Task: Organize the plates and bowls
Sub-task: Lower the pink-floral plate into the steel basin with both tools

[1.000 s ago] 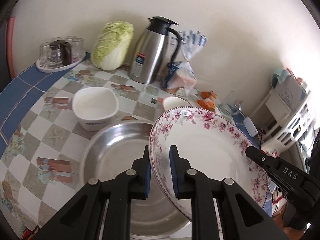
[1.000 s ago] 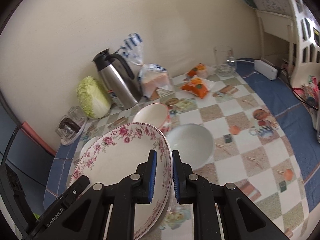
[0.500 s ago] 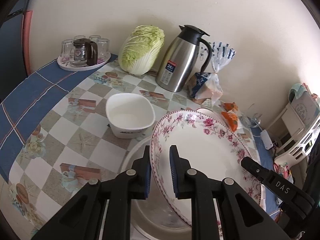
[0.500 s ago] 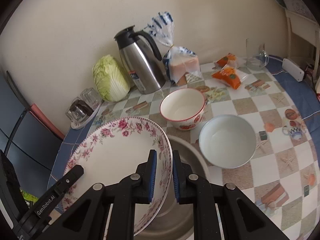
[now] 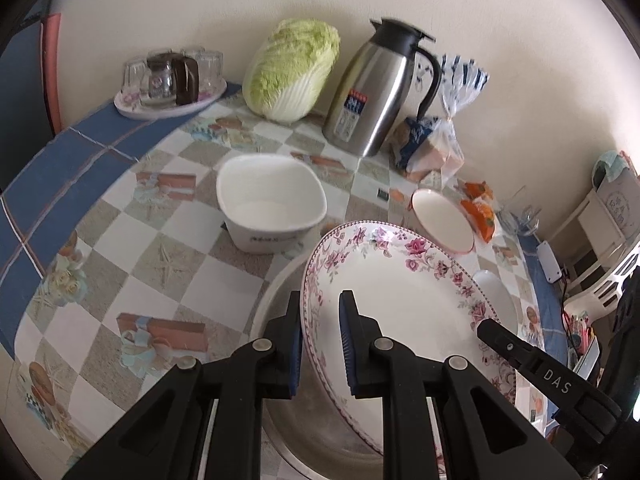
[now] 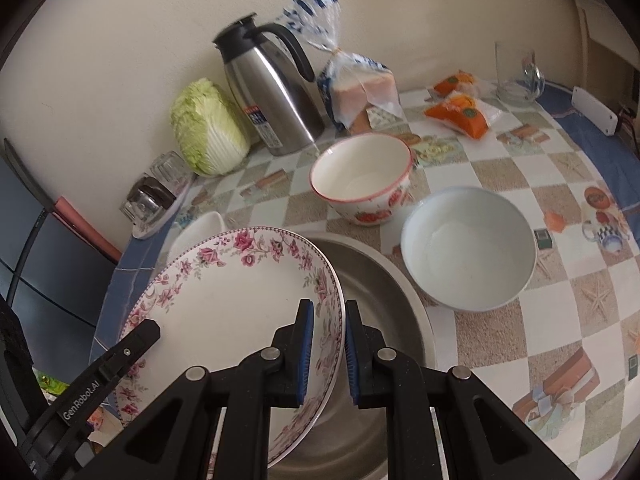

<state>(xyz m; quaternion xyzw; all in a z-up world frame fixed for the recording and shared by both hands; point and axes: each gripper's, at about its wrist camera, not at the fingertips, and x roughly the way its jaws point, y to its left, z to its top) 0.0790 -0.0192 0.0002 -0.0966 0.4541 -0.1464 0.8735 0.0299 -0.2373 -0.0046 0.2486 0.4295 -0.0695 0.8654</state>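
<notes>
Two black handheld grippers with blue finger pads face each other. The left gripper (image 5: pixel 319 344) clamps the floral plate (image 5: pixel 404 304) rim at nine o'clock, fingers pointing toward twelve. The right gripper (image 6: pixel 328 350) clamps the opposite rim at three o'clock. Each gripper's tip shows in the other's view.

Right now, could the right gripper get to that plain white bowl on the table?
Probably not yet. The right gripper is shut on the flowered plate's rim, as is the left gripper. The white bowl sits unobstructed beside the steel basin, but the plate must go down first.
</notes>
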